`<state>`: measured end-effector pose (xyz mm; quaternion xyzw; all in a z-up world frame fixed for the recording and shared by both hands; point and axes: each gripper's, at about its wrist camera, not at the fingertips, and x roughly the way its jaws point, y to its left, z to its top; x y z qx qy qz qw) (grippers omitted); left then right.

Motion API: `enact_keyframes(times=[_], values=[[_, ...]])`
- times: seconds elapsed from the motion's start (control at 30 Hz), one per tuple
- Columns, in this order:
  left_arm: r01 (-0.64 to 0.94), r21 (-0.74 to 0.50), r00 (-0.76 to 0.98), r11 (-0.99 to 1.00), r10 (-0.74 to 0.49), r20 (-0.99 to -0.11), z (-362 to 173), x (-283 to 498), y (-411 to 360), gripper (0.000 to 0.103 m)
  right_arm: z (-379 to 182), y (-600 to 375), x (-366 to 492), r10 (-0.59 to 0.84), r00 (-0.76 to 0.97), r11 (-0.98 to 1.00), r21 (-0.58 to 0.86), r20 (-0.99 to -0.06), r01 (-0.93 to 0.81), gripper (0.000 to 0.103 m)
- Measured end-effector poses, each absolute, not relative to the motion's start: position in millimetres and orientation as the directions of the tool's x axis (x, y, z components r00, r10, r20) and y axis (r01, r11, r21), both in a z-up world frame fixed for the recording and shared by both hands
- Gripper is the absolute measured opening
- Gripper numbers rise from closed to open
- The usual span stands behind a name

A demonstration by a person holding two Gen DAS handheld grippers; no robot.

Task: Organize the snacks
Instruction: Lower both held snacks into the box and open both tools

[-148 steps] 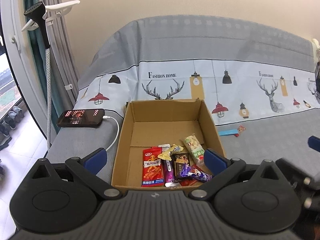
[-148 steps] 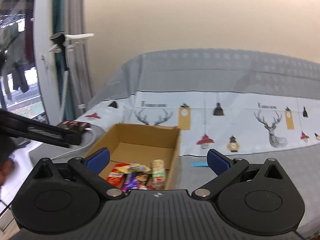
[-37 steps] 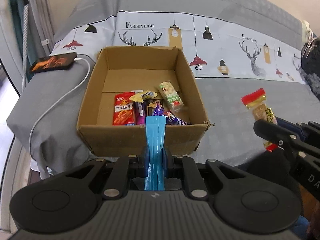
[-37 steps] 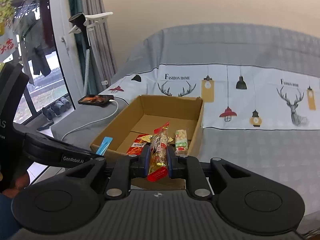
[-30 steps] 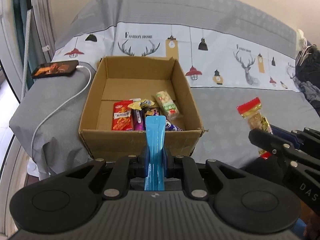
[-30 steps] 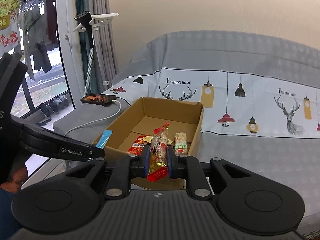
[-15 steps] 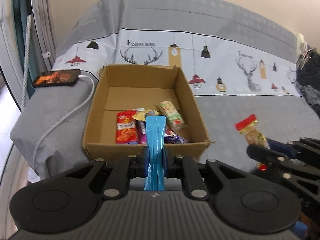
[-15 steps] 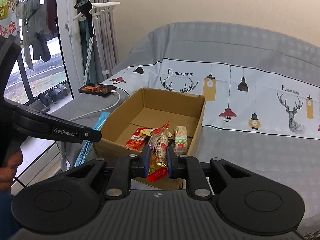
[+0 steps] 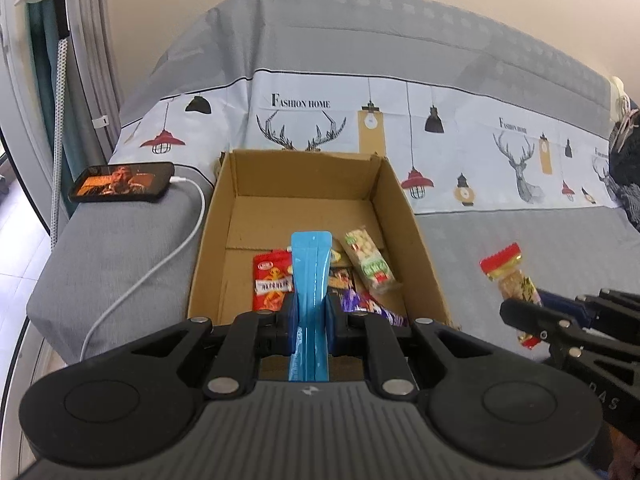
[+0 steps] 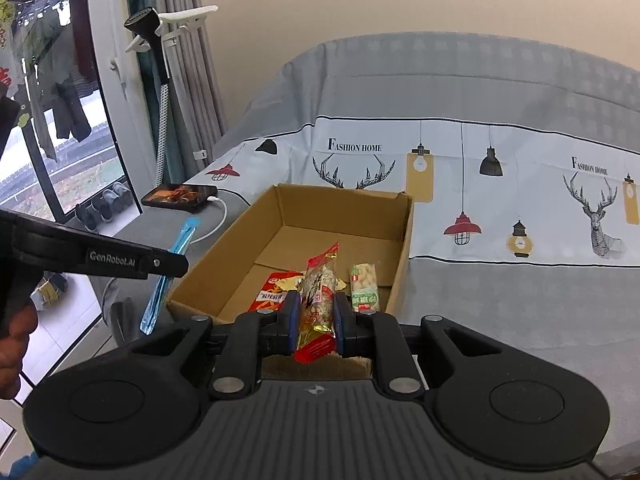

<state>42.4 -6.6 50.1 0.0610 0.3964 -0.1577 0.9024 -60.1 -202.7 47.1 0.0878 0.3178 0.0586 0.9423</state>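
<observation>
An open cardboard box (image 9: 416,232) (image 10: 404,240) stands on the grey sofa seat, with several snack packets (image 9: 366,264) lying at its near end. My left gripper (image 9: 311,312) is shut on a flat blue packet (image 9: 310,280) that stands upright just before the box's near wall. My right gripper (image 10: 316,314) is shut on a red-ended peanut bar (image 10: 318,296), also at the near wall. In the left wrist view that bar (image 9: 510,280) shows right of the box. In the right wrist view the blue packet (image 10: 170,276) hangs left of the box.
A phone (image 9: 120,188) on a white charging cable (image 9: 176,248) lies on the sofa arm left of the box. A patterned cloth (image 9: 480,152) covers the sofa back. A hand (image 10: 14,344) holds the left gripper. A window and a garment steamer (image 10: 154,80) stand at the left.
Both grippers have moved closer to the box, each still shut on its packet. The box looms larger in both views.
</observation>
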Motion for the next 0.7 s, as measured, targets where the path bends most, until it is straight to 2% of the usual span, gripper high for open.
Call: enact_keyframes(times=[0.37, 0.7], values=[[0.343, -0.017, 0.622, 0.939, -0.240, -0.745, 39, 105, -18, 0.016, 29, -204, 0, 0.163, 0.773, 0.970, 0.241, -0.613, -0.014, 0.018], [0.342, -0.004, 0.577, 0.940, -0.213, -0.789, 8, 152, -23, 0.016, -1, -203, 50, 0.175, 0.734, 0.966, 0.258, -0.657, 0.001, 0.018]])
